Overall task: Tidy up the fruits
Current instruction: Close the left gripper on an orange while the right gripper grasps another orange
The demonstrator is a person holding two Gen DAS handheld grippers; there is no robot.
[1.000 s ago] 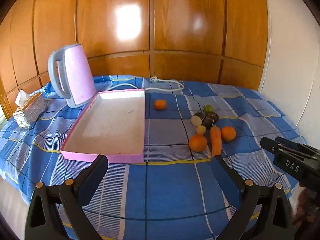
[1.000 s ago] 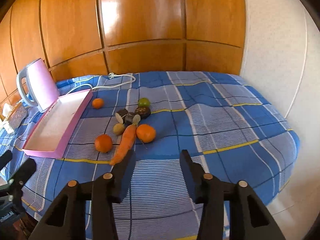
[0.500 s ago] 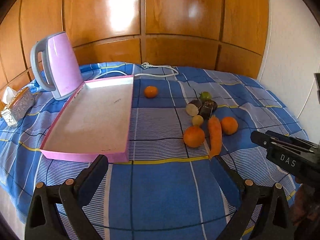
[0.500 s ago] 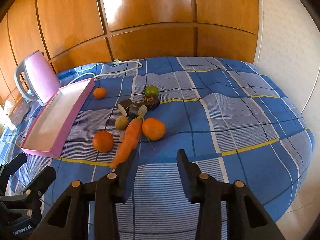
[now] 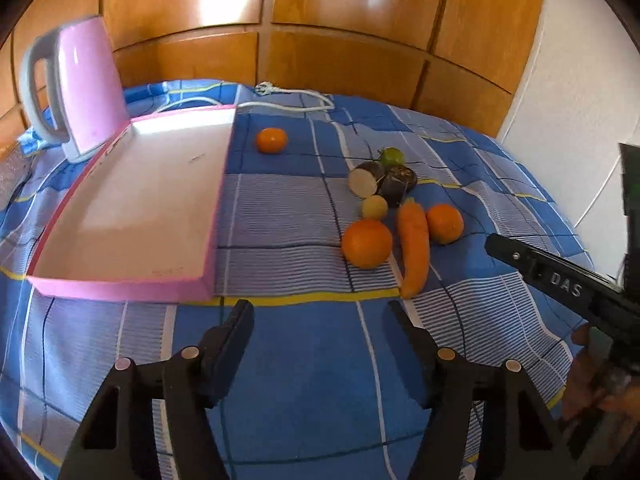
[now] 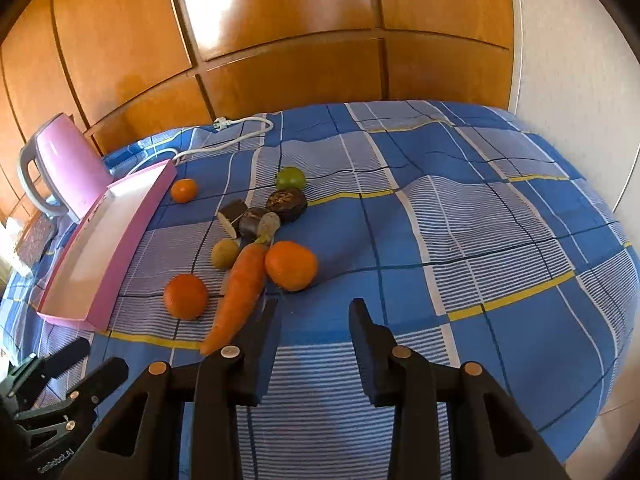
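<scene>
A pink tray [image 5: 120, 280] [image 6: 104, 292] lies empty on the blue checked cloth. To its right is a cluster: a carrot [image 5: 414, 248] [image 6: 240, 292], two oranges [image 5: 366, 243] [image 6: 291, 265], a small yellow fruit [image 5: 375, 207] [image 6: 225, 253], dark cut pieces [image 5: 394, 184] [image 6: 286, 202] and a green lime [image 5: 393, 156] [image 6: 290, 177]. A small orange [image 5: 271, 140] [image 6: 184, 190] lies alone near the tray. My left gripper [image 5: 320, 320] is open and empty, short of the cluster. My right gripper [image 6: 314, 314] is open and empty, just short of the carrot and orange.
A pink kettle [image 5: 80, 84] [image 6: 60, 160] stands behind the tray with its white cord [image 5: 288, 98] [image 6: 236, 132] on the cloth. A wooden wall rises behind. The cloth drops off at the right and front edges.
Both grippers have moved forward and lower toward the fruit cluster. The left gripper's jaws have narrowed but stay open. No fruit has moved.
</scene>
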